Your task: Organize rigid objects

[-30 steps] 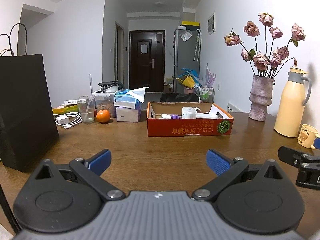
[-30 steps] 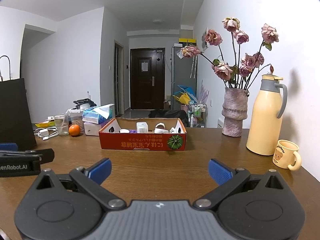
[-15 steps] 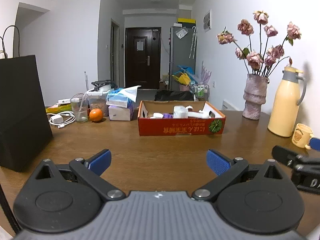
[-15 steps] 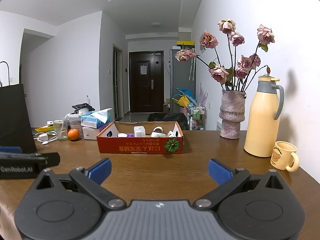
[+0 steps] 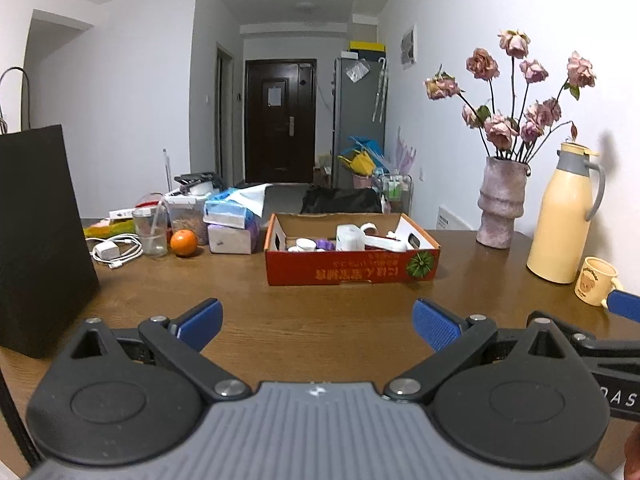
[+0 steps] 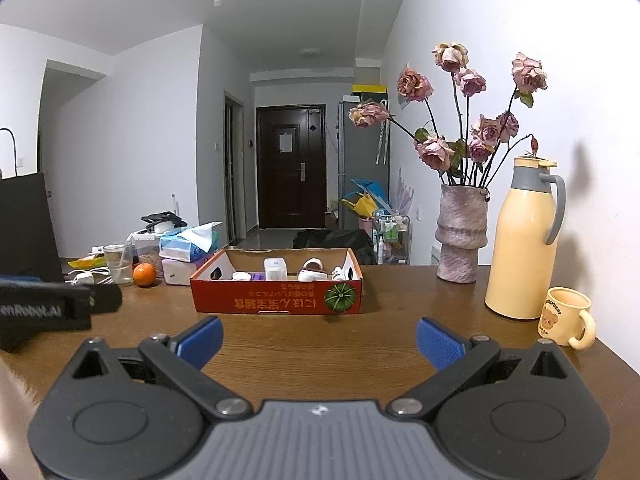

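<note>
A red cardboard box (image 5: 352, 270) (image 6: 280, 298) sits mid-table holding several small white and purple containers. My left gripper (image 5: 318, 322) hovers open above the wooden table (image 5: 280, 312), well short of the box, nothing between its blue pads. My right gripper (image 6: 318, 340) is also open and empty, facing the same box from the right. Each gripper shows at the edge of the other's view: the right one (image 5: 616, 344), the left one (image 6: 48, 312). A yellow bear mug (image 6: 566, 320) (image 5: 596, 286) stands at the right beside a cream thermos jug (image 6: 524, 240) (image 5: 566, 216).
A black paper bag (image 5: 36, 240) stands at the left. Behind the box are a tissue pack (image 5: 232, 210), an orange (image 5: 184, 243), a glass (image 5: 151, 232), a white charger with cable (image 5: 114, 250), and a vase of dried roses (image 5: 500, 204). Bare wood lies before the box.
Both grippers have tilted upward and drawn back slightly, so the box sits lower and a little farther in each view. Both stayed open.
</note>
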Demonstrator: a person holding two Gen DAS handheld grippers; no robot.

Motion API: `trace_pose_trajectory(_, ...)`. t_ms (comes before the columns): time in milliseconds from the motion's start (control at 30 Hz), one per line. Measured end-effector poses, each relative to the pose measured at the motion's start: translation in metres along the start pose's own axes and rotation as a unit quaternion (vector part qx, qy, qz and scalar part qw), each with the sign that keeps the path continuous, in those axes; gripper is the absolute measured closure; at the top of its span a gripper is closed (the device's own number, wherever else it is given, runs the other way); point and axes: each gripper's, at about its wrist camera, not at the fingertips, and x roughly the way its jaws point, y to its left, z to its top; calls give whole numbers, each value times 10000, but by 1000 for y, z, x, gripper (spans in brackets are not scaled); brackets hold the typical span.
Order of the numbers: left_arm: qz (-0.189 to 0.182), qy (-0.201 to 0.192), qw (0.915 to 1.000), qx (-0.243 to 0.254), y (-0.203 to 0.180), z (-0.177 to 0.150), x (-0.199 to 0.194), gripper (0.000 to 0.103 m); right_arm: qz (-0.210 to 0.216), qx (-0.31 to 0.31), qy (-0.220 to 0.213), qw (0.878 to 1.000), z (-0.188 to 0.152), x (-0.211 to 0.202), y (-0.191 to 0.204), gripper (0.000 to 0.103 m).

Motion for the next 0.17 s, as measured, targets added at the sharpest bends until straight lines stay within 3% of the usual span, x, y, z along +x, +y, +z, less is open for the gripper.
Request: trace_pose_trajectory(167, 75, -104, 9999, -75, 4, 6, -4, 0, -7, 11, -4, 10000, 0, 2, -2, 0)
